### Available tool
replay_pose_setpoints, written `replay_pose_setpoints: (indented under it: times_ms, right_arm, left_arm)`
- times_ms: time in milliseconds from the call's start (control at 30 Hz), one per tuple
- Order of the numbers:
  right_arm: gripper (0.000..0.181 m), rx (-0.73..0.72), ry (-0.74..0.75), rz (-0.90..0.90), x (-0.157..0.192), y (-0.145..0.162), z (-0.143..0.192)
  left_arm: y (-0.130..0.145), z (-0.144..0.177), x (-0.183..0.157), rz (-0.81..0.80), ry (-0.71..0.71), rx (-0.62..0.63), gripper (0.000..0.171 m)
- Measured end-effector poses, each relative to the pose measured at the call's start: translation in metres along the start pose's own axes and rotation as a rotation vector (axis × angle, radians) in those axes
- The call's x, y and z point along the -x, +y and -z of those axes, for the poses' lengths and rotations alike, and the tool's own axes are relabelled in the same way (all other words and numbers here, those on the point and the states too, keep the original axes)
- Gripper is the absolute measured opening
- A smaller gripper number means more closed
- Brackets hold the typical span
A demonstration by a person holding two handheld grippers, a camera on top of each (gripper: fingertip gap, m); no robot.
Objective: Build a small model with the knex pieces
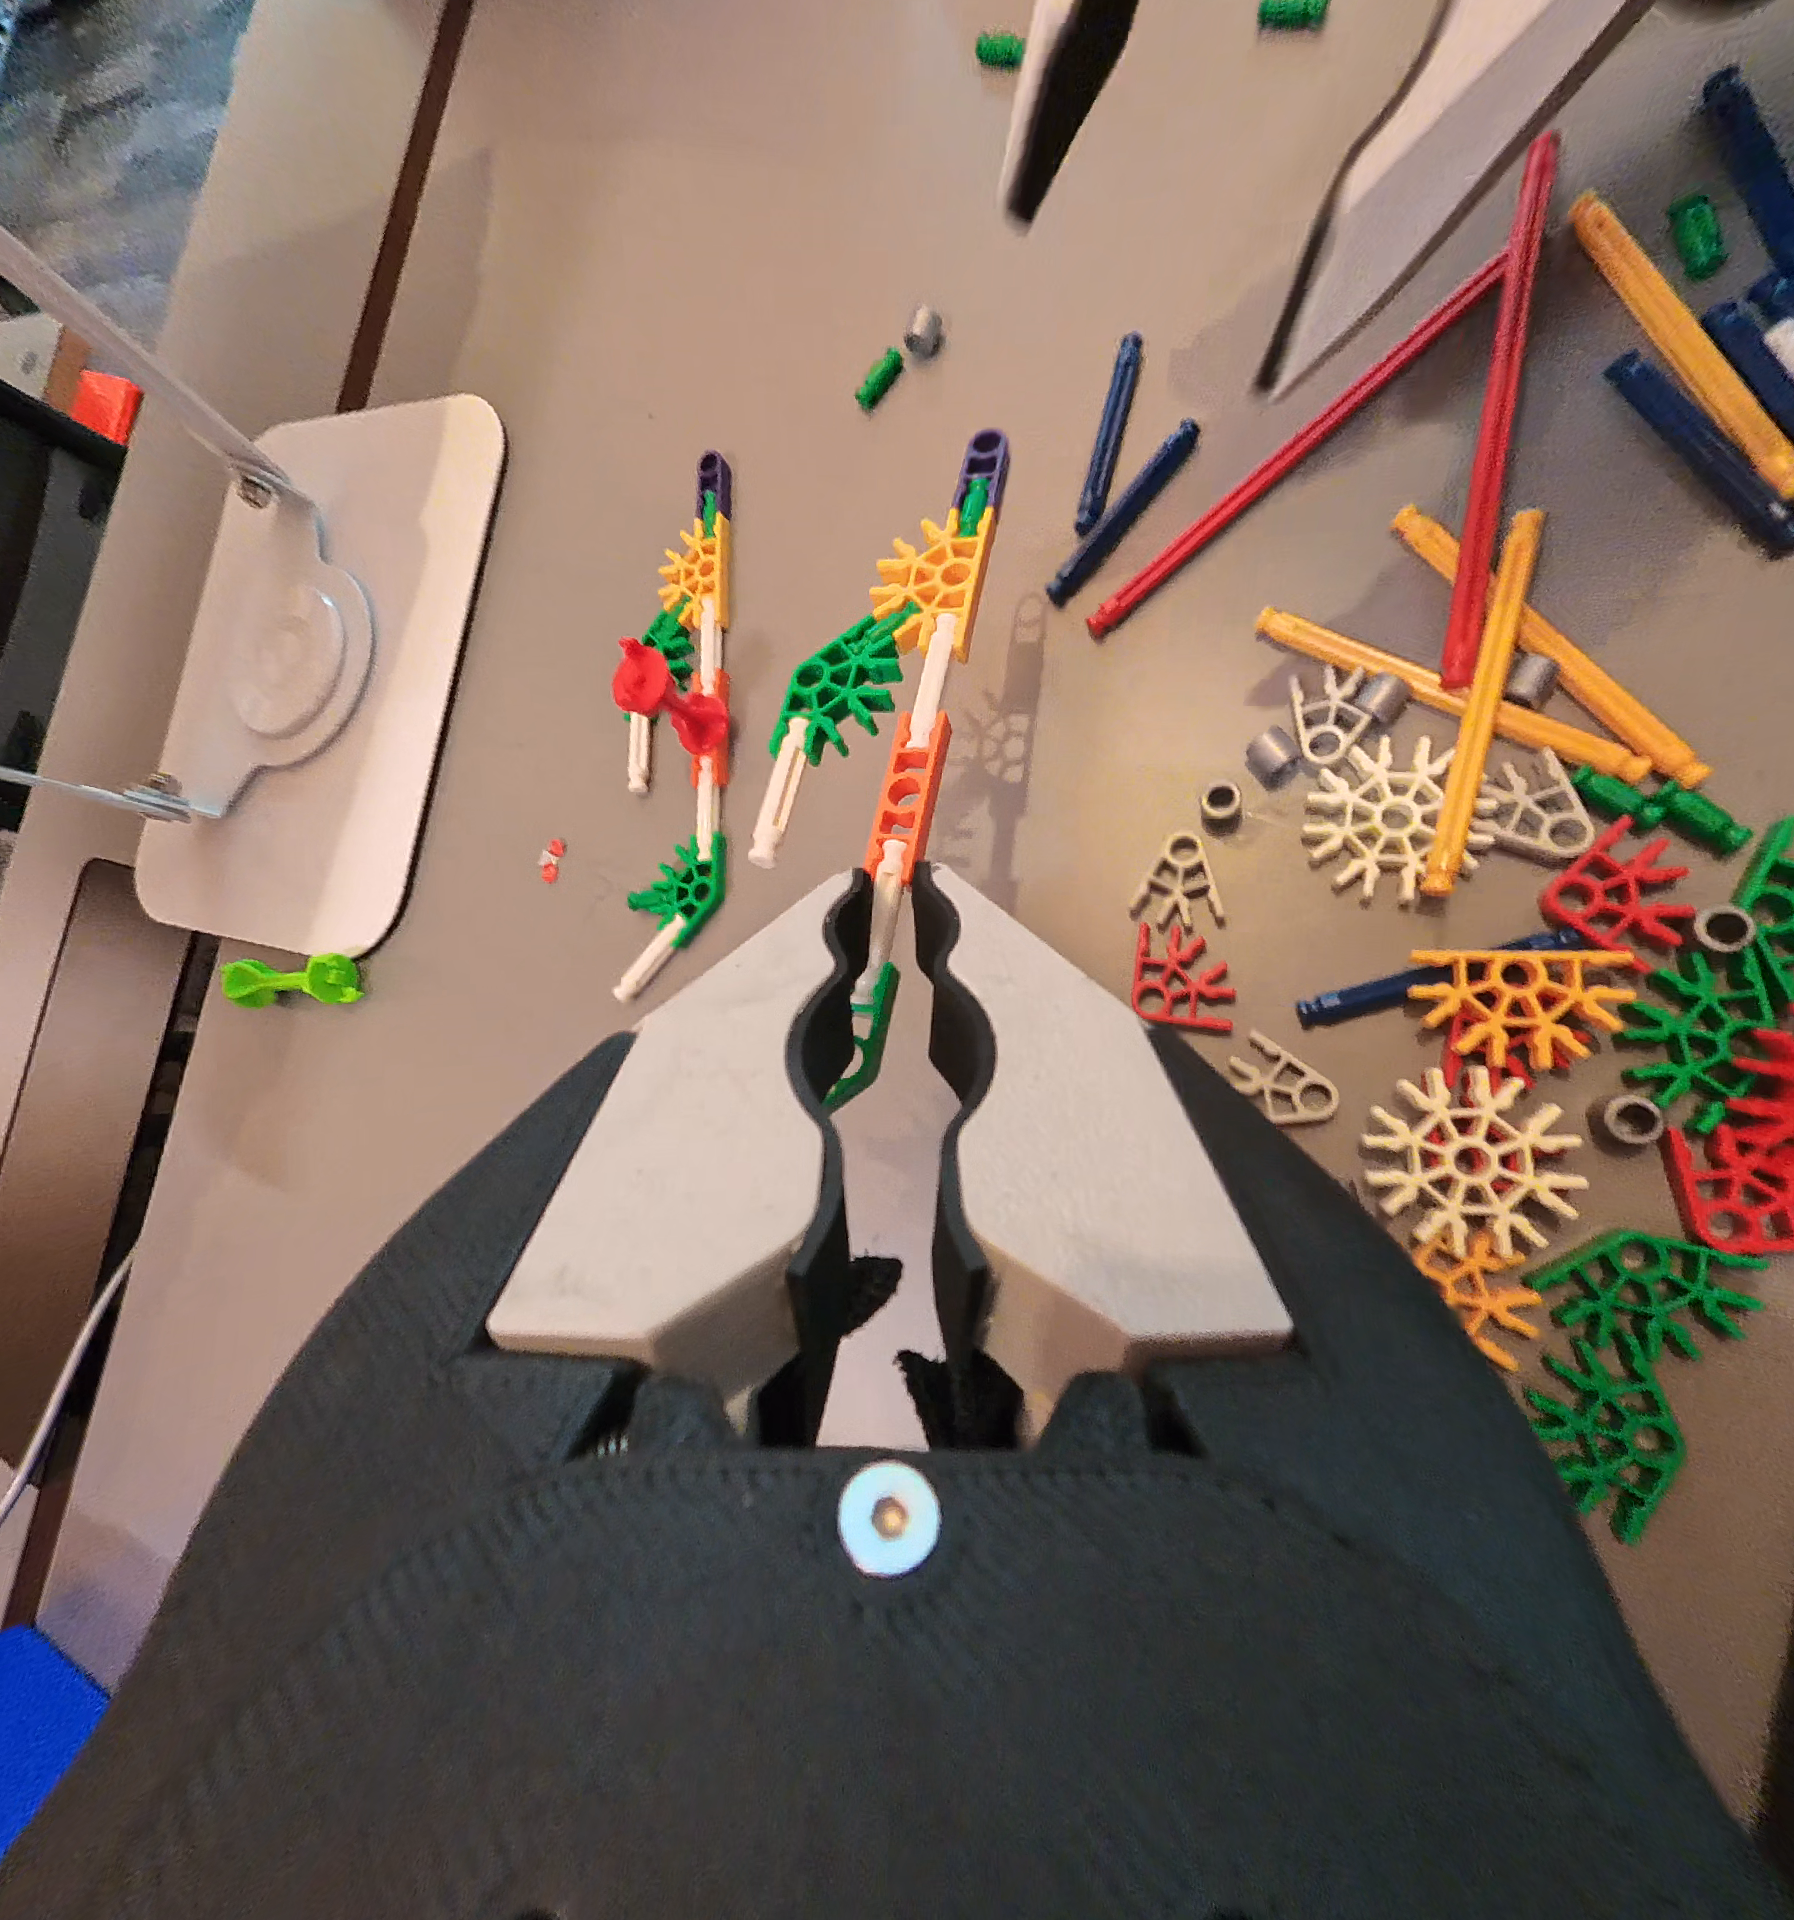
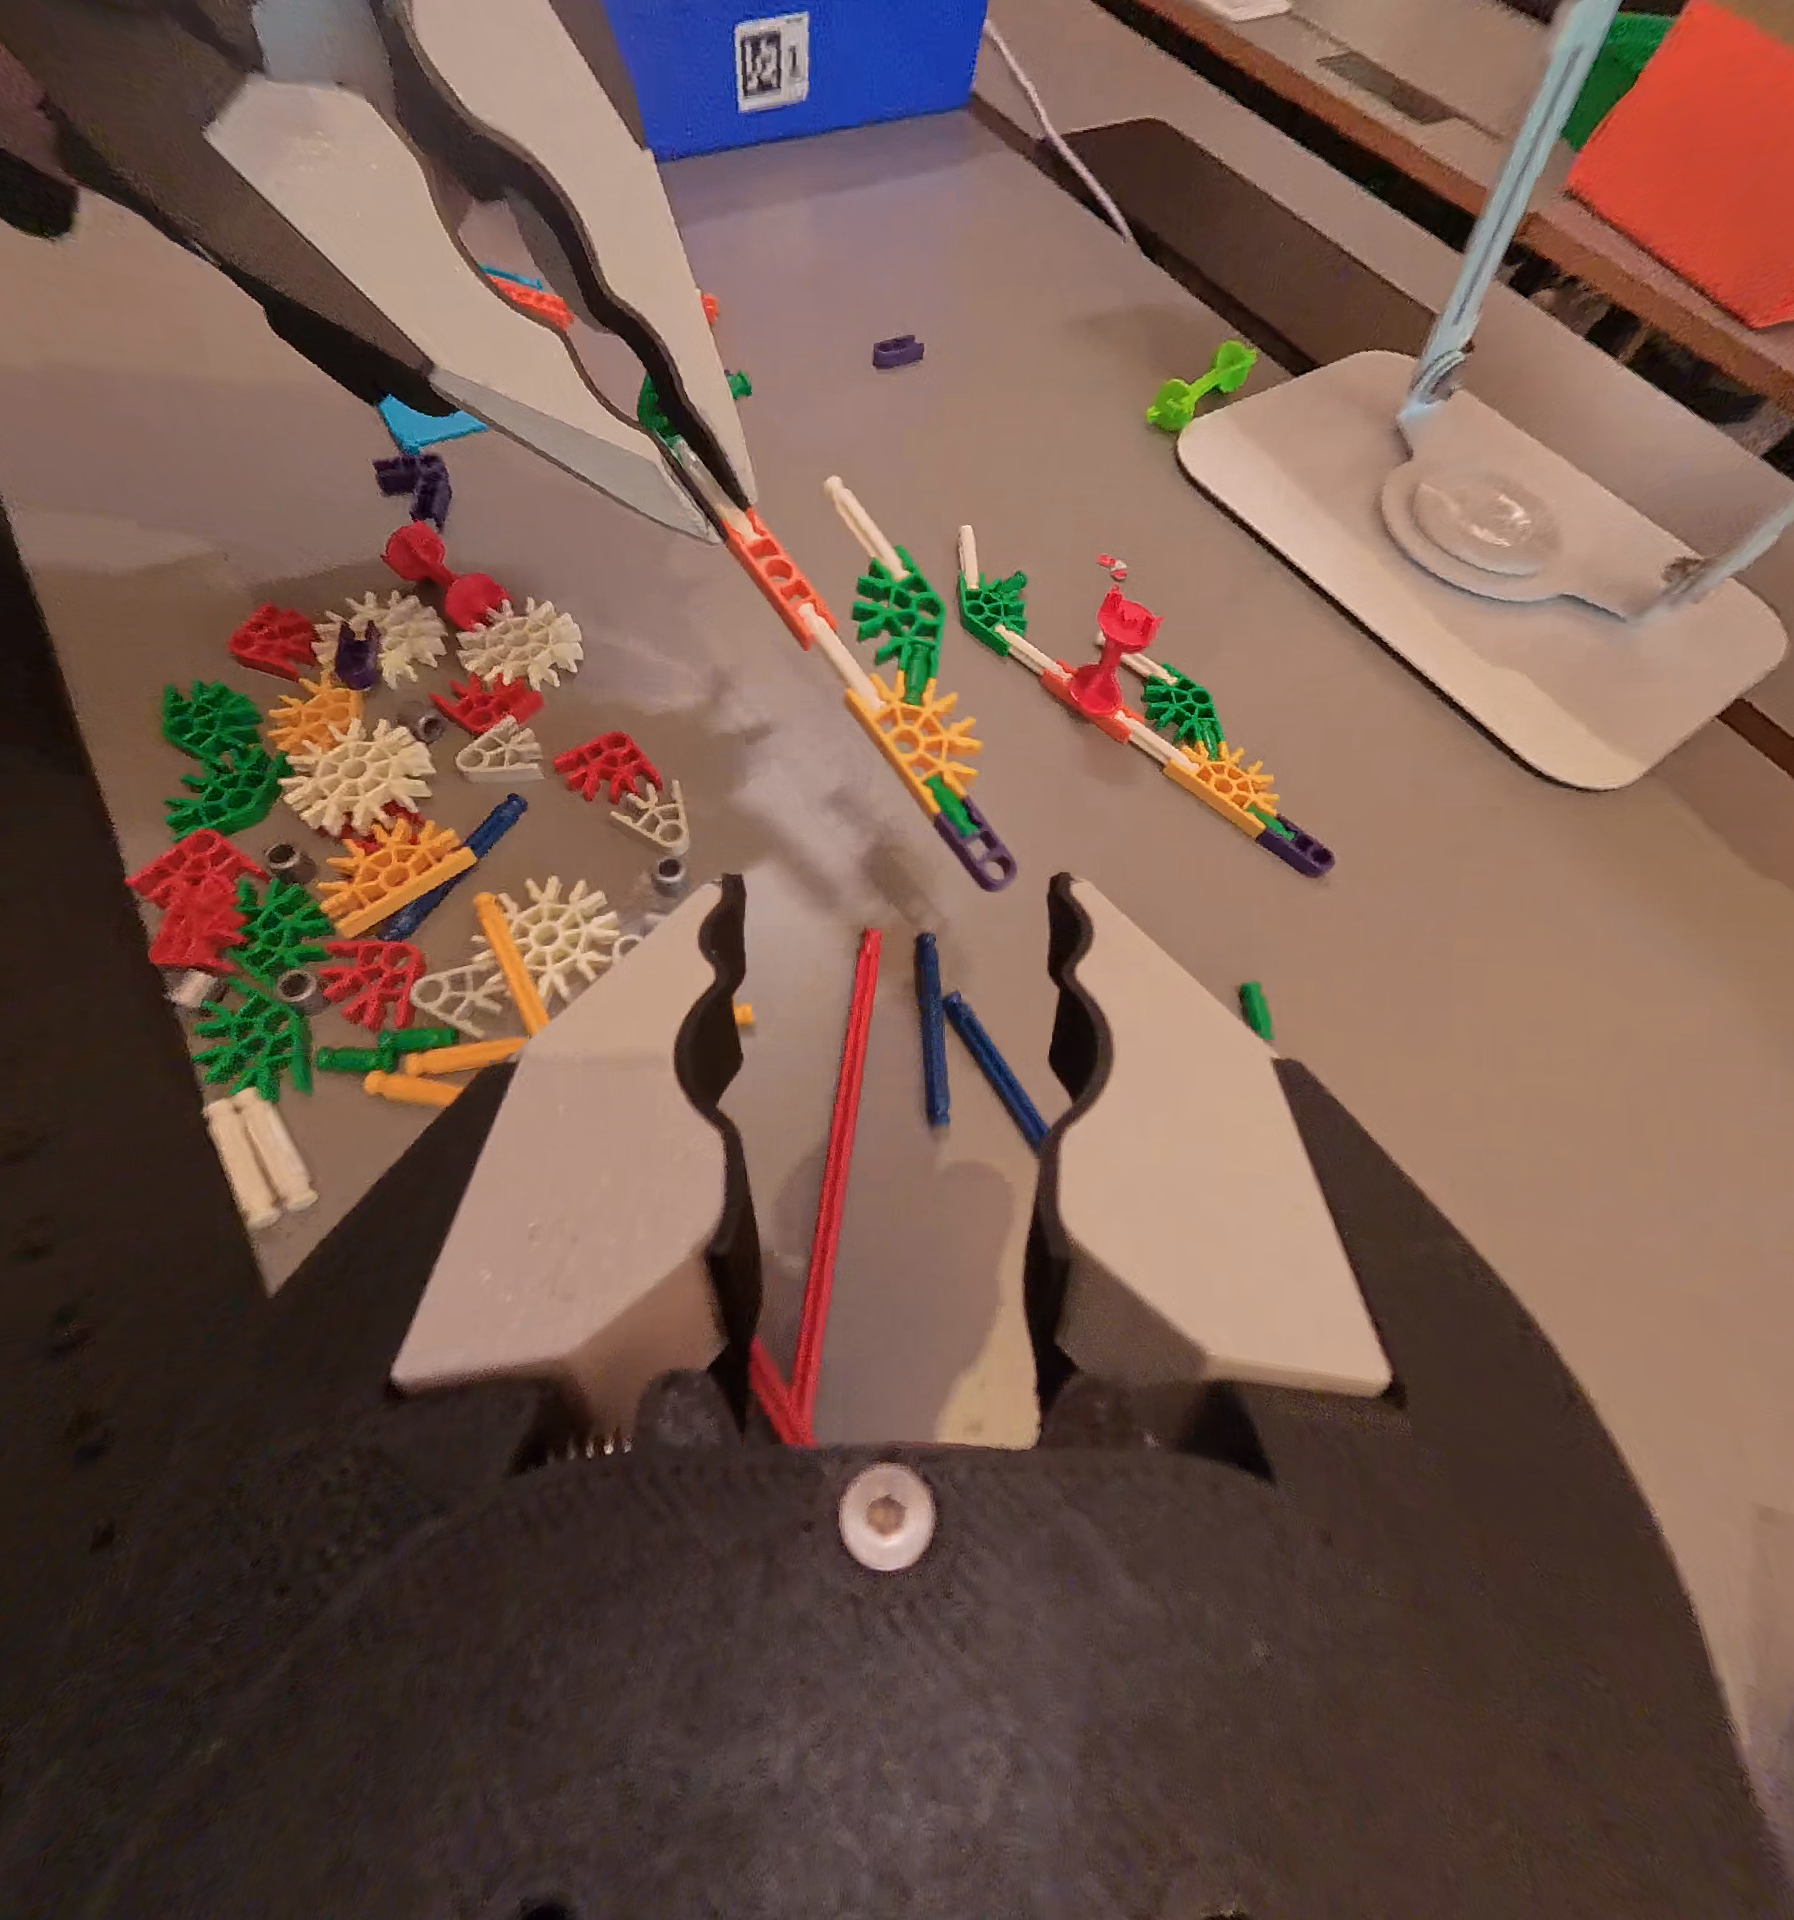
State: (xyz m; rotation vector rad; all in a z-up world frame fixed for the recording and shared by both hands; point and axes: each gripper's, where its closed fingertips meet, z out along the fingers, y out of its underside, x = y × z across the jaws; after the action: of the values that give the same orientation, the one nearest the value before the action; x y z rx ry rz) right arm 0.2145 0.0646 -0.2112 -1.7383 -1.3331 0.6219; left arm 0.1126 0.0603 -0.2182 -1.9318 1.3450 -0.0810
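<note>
Two grippers: left gripper (image 1: 888,894) has jaws clamped on a rod build (image 1: 908,717) held over the tabletop (image 1: 664,260); right gripper (image 2: 893,904) hovers above red rods (image 2: 841,1143), jaws apart.

from my remote seat this reads as a lab or office workroom set up for recording, not a home. i see a plain grey worktop (image 2: 1392,1039) with a lamp or stand base (image 2: 1475,582) of pale metal resting on it, a blue box bearing a printed square marker (image 2: 799,73), and a white cable (image 2: 1059,135) trailing off behind. a second desk (image 2: 1392,125) beyond holds an orange sheet (image 2: 1724,177). loose plastic construction-toy pieces (image 2: 373,831) lie scattered on the worktop; patterned carpet (image 1: 93,135) shows below.
</note>
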Motion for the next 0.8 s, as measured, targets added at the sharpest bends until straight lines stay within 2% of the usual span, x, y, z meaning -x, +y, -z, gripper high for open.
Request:
replay_pose_setpoints:
  times_ms: [267,367,533,633,700,800]
  right_arm:
    - [0.041,0.033,-0.107,0.006,-0.038,-0.013,-0.039]
    - [0.046,0.083,-0.118,0.041,-0.051,-0.013,-0.045]
    - [0.052,0.123,-0.282,0.029,-0.043,-0.013,-0.047]
    - [0.040,0.153,-0.399,0.020,-0.035,-0.010,-0.046]
    - [0.027,0.144,-0.405,0.042,-0.039,-0.011,-0.047]
    - [0.024,0.129,-0.429,0.052,-0.044,-0.013,-0.047]
  left_arm:
    - [-0.020,-0.007,0.022,0.017,-0.056,-0.047,0.004]
    - [-0.023,-0.010,0.024,0.012,-0.054,-0.061,0.004]
    - [-0.032,-0.007,0.016,-0.092,-0.044,-0.105,0.003]
    - [-0.042,-0.004,0.014,-0.135,-0.037,-0.146,0.003]
    - [-0.045,-0.004,0.015,-0.153,-0.036,-0.155,0.003]
    - [-0.046,-0.006,0.020,-0.144,-0.042,-0.171,0.003]
